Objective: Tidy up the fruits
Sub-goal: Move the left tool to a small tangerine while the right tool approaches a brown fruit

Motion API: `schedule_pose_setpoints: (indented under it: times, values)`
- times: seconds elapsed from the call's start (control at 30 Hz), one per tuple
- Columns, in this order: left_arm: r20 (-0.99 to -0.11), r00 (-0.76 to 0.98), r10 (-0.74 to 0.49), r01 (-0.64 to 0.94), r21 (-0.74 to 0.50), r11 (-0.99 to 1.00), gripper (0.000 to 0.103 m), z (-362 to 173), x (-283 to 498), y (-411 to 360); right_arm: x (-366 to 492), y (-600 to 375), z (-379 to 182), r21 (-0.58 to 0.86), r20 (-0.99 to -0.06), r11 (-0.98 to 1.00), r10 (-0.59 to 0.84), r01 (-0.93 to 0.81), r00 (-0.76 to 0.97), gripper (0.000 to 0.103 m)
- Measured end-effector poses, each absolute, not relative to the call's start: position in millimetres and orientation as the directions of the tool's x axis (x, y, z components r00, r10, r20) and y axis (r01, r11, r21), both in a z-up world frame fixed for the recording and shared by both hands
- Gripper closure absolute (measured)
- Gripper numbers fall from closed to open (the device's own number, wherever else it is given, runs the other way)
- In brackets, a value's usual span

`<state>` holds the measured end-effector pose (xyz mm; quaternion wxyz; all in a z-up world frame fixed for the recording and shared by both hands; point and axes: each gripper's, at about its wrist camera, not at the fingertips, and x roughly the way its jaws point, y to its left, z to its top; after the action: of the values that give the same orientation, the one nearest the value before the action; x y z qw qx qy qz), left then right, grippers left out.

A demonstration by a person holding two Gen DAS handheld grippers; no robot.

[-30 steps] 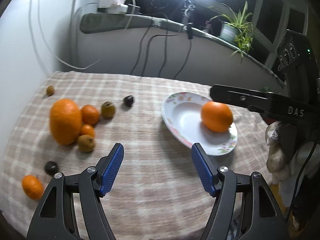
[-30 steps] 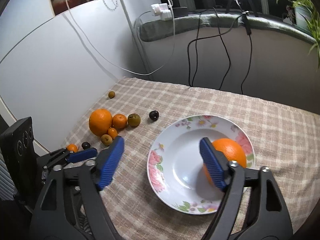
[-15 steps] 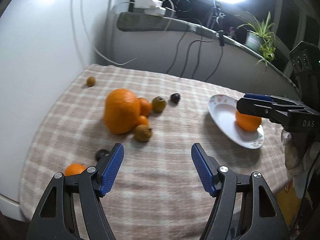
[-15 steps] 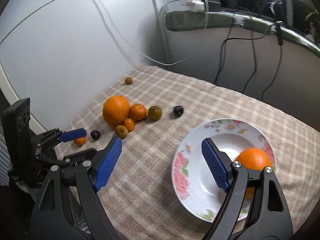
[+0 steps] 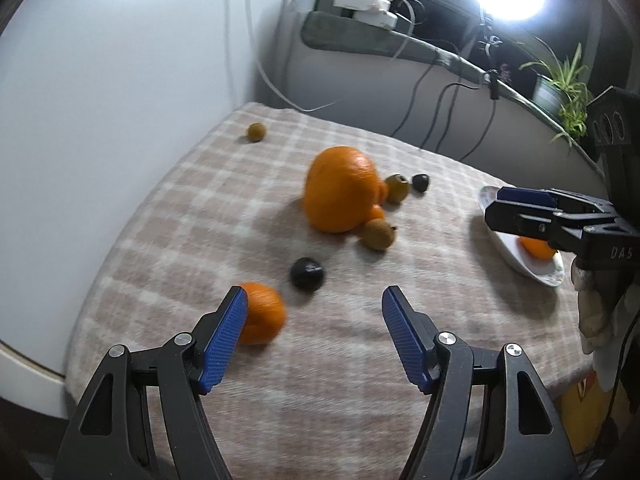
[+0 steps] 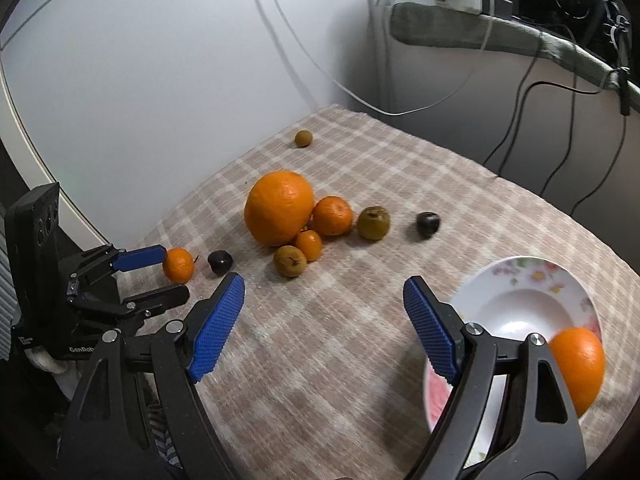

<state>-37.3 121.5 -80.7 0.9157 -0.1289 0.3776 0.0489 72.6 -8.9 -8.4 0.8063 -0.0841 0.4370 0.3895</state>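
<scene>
A small mandarin (image 5: 262, 318) lies on the checked cloth just inside the left finger of my left gripper (image 5: 315, 312). Its jaws are closing, and the right pad is still well clear of the fruit. In the right wrist view the same mandarin (image 6: 179, 265) sits at the tips of the left gripper (image 6: 164, 276). A dark plum (image 5: 307, 274) lies just beyond it. My right gripper (image 6: 323, 300) hangs open over bare cloth, holding nothing. At its right, the flowered plate (image 6: 520, 300) holds one orange (image 6: 578, 372).
A big orange (image 6: 279, 208) is clustered with two small mandarins and brownish fruits (image 6: 290, 260) mid-table. A dark fruit (image 6: 428, 223) and a small brown one (image 6: 303, 138) lie apart. White wall on the left; cables and a sill behind.
Both views have swung left, so the plate has slid to the right edge. My left gripper has come down to the small mandarin at the near left, and its jaws have narrowed slightly.
</scene>
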Motion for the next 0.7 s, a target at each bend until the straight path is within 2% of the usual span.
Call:
schedule_pose_setpoints:
  times: [0.17, 0.3, 0.47, 0.53, 0.7]
  values:
    - [-0.706, 0.709, 0.011, -0.219, -0.205, 0.954, 0.042, -86, -42, 135, 73, 8, -21, 0.202, -0.787, 0.669, 0.545, -0.715, 0.287, 0.027]
    - [-0.708, 0.706, 0.018, -0.235, -0.21, 0.949, 0.046, -89, -43, 142, 75, 21, -33, 0.205, -0.804, 0.66, 0.534, -0.722, 0.26, 0.037]
    - [-0.711, 0.703, 0.021, -0.243, -0.212, 0.947, 0.046, -92, -44, 147, 79, 34, -45, 0.212, -0.818, 0.652, 0.525, -0.728, 0.233, 0.041]
    - [-0.714, 0.7, 0.025, -0.249, -0.211, 0.945, 0.046, -94, -44, 150, 81, 39, -50, 0.212, -0.826, 0.653, 0.518, -0.727, 0.223, 0.05]
    - [-0.727, 0.686, 0.034, -0.267, -0.208, 0.941, 0.047, -99, -45, 156, 86, 48, -59, 0.219, -0.836, 0.656, 0.507, -0.722, 0.208, 0.052]
